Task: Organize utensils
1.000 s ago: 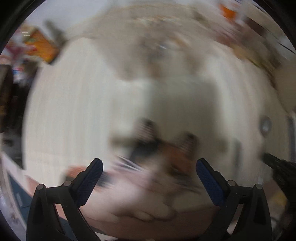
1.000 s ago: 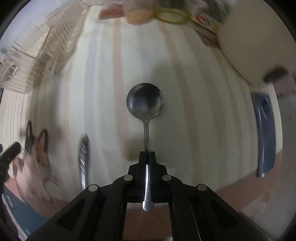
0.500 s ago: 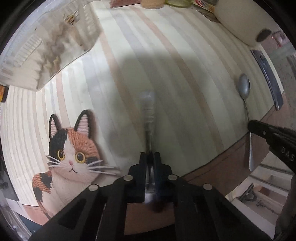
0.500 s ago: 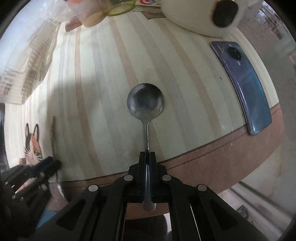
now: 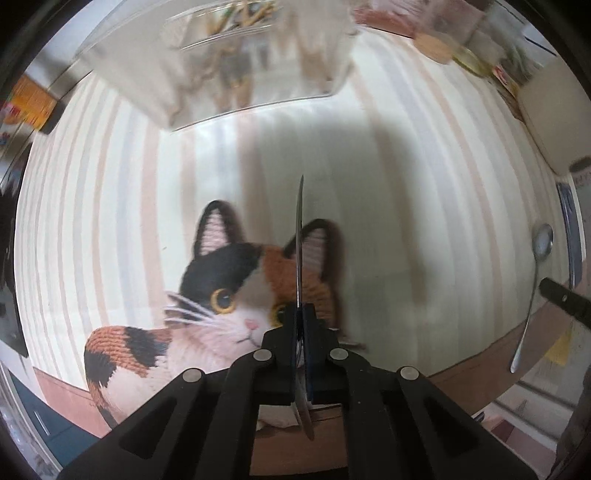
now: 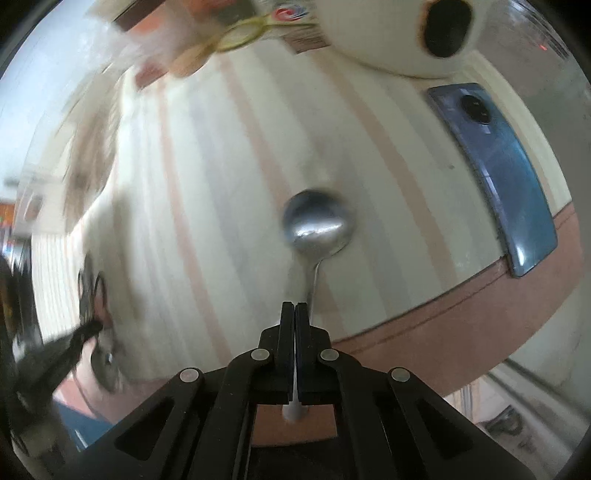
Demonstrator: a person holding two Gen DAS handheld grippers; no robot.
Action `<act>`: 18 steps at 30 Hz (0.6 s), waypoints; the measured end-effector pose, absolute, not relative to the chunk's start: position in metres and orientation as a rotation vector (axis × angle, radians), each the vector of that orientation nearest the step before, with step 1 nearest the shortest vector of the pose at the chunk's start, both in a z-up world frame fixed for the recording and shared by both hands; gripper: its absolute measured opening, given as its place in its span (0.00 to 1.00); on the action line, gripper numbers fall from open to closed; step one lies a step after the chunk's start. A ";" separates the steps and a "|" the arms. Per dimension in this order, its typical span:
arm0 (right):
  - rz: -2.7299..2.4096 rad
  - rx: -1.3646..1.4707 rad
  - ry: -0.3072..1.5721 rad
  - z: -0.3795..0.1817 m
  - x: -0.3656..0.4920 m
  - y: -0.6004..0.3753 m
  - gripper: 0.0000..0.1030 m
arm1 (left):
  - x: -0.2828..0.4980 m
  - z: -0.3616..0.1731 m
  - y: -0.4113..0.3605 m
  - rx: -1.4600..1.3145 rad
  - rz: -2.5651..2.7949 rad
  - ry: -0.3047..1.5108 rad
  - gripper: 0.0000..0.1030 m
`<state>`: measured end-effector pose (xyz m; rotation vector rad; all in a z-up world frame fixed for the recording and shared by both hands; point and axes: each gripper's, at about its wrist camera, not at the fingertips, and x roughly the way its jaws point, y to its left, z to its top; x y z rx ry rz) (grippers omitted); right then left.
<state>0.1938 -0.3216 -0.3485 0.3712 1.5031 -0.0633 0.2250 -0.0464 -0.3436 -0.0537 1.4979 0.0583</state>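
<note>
My left gripper (image 5: 300,314) is shut on a flat metal utensil (image 5: 300,236), seen edge-on as a thin blade pointing forward above the cat picture (image 5: 229,291) on the striped mat. My right gripper (image 6: 294,310) is shut on the handle of a metal spoon (image 6: 317,225), its round bowl out in front above the mat. The spoon (image 5: 540,258) and right gripper tip also show at the right edge of the left wrist view. A clear utensil organizer (image 5: 251,62) with several items stands at the far side, ahead of the left gripper.
A blue phone (image 6: 502,177) lies at the mat's right edge. A large white rounded object (image 6: 406,33) sits at the back right. Packets and a yellow ring (image 6: 243,29) lie along the back. The brown mat border and table edge (image 6: 443,314) run near the grippers.
The left gripper closed on the flat utensil and swung left, toward the organizer, over the cat picture. The right gripper keeps the spoon, which now tilts slightly right; that view swung right.
</note>
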 end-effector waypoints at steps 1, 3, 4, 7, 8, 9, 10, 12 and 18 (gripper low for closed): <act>-0.076 0.387 1.497 -0.349 0.201 -0.324 0.25 | 0.224 -0.342 -0.036 -0.061 0.064 1.497 0.01; -0.101 0.405 1.481 -0.352 0.205 -0.331 0.55 | 0.220 -0.345 -0.025 -0.077 0.079 1.496 0.01; -0.107 0.401 1.476 -0.354 0.207 -0.332 0.57 | 0.222 -0.346 -0.018 -0.095 0.087 1.498 0.01; -0.128 0.358 1.452 -0.357 0.220 -0.323 0.59 | 0.221 -0.347 0.001 -0.139 0.108 1.494 0.01; -0.139 0.341 1.447 -0.359 0.223 -0.319 0.59 | 0.219 -0.346 0.007 -0.152 0.115 1.491 0.01; -0.159 0.315 1.442 -0.359 0.229 -0.313 0.59 | 0.219 -0.345 0.012 -0.164 0.121 1.487 0.01; -0.178 0.270 1.440 -0.359 0.232 -0.307 0.56 | 0.218 -0.344 0.020 -0.179 0.128 1.483 0.01; -0.190 0.186 1.425 -0.359 0.243 -0.290 0.41 | 0.218 -0.343 0.029 -0.202 0.124 1.480 0.01; -0.106 0.203 1.414 -0.355 0.250 -0.267 0.10 | 0.223 -0.332 0.049 -0.269 0.089 1.456 0.02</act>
